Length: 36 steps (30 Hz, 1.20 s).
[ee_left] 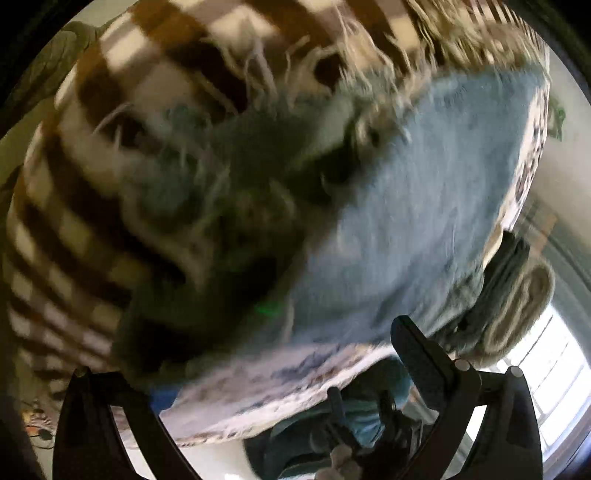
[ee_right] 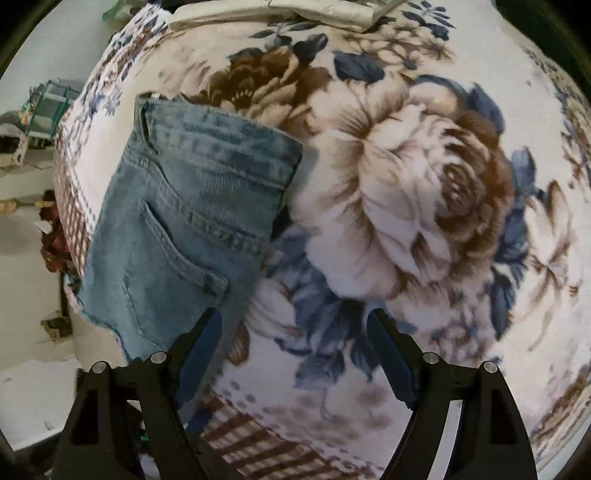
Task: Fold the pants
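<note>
Light blue jeans lie folded on a floral blanket, back pocket up, near the bed's left edge in the right wrist view. My right gripper is open and empty, just below the jeans' lower right edge, over the blanket. The left wrist view is blurred: the jeans fill its middle, with frayed threads and a dark shadowed fold at the left. My left gripper is open, close above the jeans' near edge; its right finger shows, the left one is mostly hidden in shadow.
A brown and white checked blanket border runs beside the jeans. Another folded grey garment lies at the bed's edge. A bright window is at the right. The floor and clutter lie left of the bed. A pale pillow is at the far end.
</note>
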Available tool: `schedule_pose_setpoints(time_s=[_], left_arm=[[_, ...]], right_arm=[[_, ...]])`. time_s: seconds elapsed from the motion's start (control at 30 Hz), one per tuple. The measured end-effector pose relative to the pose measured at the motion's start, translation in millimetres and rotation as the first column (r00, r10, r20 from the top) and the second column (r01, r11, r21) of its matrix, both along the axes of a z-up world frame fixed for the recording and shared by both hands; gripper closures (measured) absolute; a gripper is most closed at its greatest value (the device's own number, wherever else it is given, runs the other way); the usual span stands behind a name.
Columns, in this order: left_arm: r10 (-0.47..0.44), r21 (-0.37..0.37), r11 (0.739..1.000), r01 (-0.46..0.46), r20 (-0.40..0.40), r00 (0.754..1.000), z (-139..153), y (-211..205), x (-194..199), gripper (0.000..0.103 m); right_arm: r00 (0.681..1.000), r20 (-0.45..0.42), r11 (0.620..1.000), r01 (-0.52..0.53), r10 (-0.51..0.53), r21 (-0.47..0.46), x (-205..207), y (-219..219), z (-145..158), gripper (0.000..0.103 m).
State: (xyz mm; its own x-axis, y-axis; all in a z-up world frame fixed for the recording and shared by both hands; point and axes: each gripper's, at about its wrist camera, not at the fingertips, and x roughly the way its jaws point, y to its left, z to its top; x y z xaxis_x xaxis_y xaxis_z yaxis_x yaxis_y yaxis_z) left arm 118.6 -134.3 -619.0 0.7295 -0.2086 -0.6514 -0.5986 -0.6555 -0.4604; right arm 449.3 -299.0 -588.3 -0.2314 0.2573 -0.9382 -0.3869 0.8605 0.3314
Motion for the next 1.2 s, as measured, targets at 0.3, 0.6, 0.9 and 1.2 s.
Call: schedule_pose_setpoints(time_s=[0.3, 0.6, 0.9, 1.2], left_arm=[[-0.017, 0.136, 0.990, 0.028, -0.080, 0.997, 16.8, 26.4, -6.0, 0.059], [-0.153, 0.232, 0.960, 0.156, -0.033, 0.988, 40.0, 40.7, -9.9, 0.067], [-0.409, 0.397, 0.817, 0.418, -0.111, 0.906, 67.6, 93.4, -31.4, 0.067], [-0.224, 0.297, 0.930, 0.216, -0.006, 0.975, 1.1, 78.5, -52.3, 0.050]], right_arm=[[0.972, -0.111, 0.946, 0.227, -0.206, 0.233, 51.8, 20.6, -51.4, 0.020], [0.937, -0.058, 0.895, 0.346, -0.344, 0.282, 32.5, 13.9, -25.7, 0.060], [0.906, -0.183, 0.878, 0.418, -0.382, 0.232, -64.6, -34.3, -27.6, 0.058], [0.885, -0.265, 0.828, 0.455, -0.382, 0.326, -72.9, -39.4, -73.5, 0.030]])
